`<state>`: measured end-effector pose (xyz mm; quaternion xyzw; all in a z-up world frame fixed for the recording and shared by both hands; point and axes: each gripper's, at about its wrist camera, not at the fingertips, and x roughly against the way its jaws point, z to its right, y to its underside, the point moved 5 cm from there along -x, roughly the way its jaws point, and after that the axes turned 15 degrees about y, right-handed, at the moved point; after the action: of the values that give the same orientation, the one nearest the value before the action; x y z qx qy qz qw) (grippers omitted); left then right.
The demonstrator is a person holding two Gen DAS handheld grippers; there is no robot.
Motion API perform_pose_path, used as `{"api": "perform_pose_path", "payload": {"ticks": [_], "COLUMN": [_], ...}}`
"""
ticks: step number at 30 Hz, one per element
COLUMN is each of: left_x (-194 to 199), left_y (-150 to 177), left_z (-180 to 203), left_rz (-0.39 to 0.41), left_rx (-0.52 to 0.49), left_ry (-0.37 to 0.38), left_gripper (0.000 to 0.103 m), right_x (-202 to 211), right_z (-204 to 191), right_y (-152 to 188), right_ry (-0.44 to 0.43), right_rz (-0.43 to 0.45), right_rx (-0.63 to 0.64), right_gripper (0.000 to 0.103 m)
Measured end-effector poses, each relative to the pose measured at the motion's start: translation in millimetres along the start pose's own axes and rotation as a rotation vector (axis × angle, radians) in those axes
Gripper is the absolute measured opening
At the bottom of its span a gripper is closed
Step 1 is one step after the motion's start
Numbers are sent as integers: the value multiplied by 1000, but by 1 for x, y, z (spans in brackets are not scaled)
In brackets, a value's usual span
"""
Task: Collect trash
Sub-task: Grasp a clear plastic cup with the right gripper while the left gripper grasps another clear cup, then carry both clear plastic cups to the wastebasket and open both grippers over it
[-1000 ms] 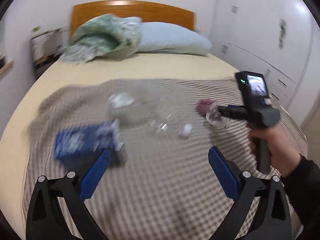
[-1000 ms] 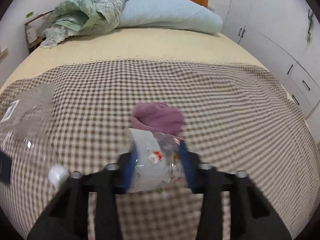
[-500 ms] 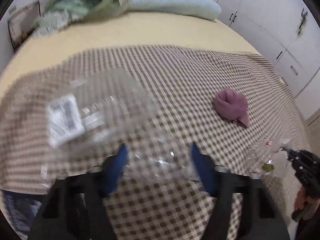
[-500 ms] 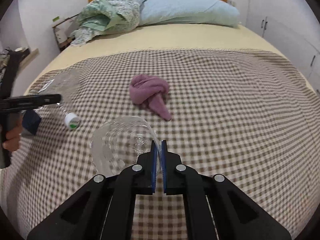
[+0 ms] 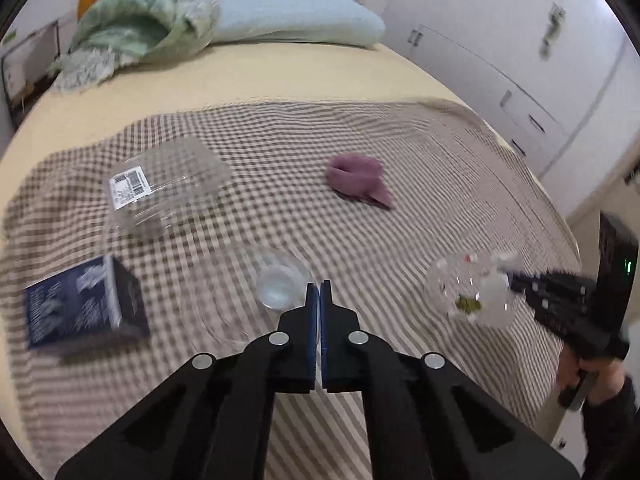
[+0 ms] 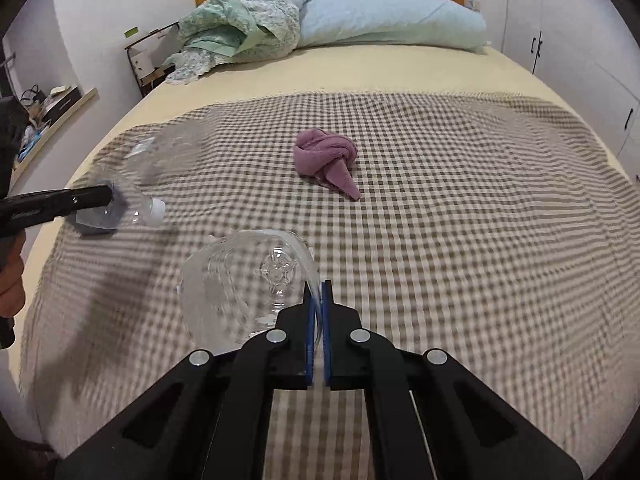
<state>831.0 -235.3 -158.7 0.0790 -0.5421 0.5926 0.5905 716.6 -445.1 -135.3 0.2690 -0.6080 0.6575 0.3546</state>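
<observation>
A large clear bottle [image 5: 160, 188] with a white barcode label lies on the checked blanket [image 5: 420, 208], its white cap [image 6: 158, 210] toward me. My left gripper [image 5: 320, 292] has its jaws closing, the blue pads almost together on the bottle's thin wall near the neck; the right wrist view shows that gripper [image 6: 110, 200] at the bottle's shoulder. My right gripper [image 6: 318, 292] is shut on the rim of a clear plastic cup [image 6: 248, 280] and holds it above the blanket. From the left wrist view, cup [image 5: 472, 292] and right gripper [image 5: 510, 280] are at far right. A dark blue carton [image 5: 80, 308] lies near left.
A crumpled purple cloth [image 6: 326, 156] lies mid-blanket. A light blue pillow [image 6: 392, 16] and a green quilt [image 6: 240, 24] sit by the wooden headboard. White cupboards [image 5: 520, 80] line the right side. A cluttered shelf [image 6: 52, 112] runs along the left wall.
My left jaws went from wide open to closed around the clear bottle. My right gripper carried the cup away from the purple cloth, toward the bed's near right edge.
</observation>
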Motion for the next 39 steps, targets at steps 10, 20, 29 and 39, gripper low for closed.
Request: {"api": "perform_pose_path", "payload": {"ticks": [10, 20, 29, 39], "left_x": [138, 184, 123, -7], "left_y": [62, 165, 278, 352], "left_z": [155, 309, 376, 400], "left_rz": [-29, 5, -82, -334], "left_rx": [-175, -310, -231, -169], "left_ry": [-54, 97, 346, 366], "left_gripper": [0, 0, 0, 0], "right_x": [160, 277, 189, 37], "right_z": [70, 152, 187, 144], "right_y": [53, 203, 455, 614], "right_ry": [56, 180, 254, 254], "right_rz": [43, 34, -264, -573], "right_rx": [-104, -193, -348, -407], "right_gripper": [3, 3, 3, 4]}}
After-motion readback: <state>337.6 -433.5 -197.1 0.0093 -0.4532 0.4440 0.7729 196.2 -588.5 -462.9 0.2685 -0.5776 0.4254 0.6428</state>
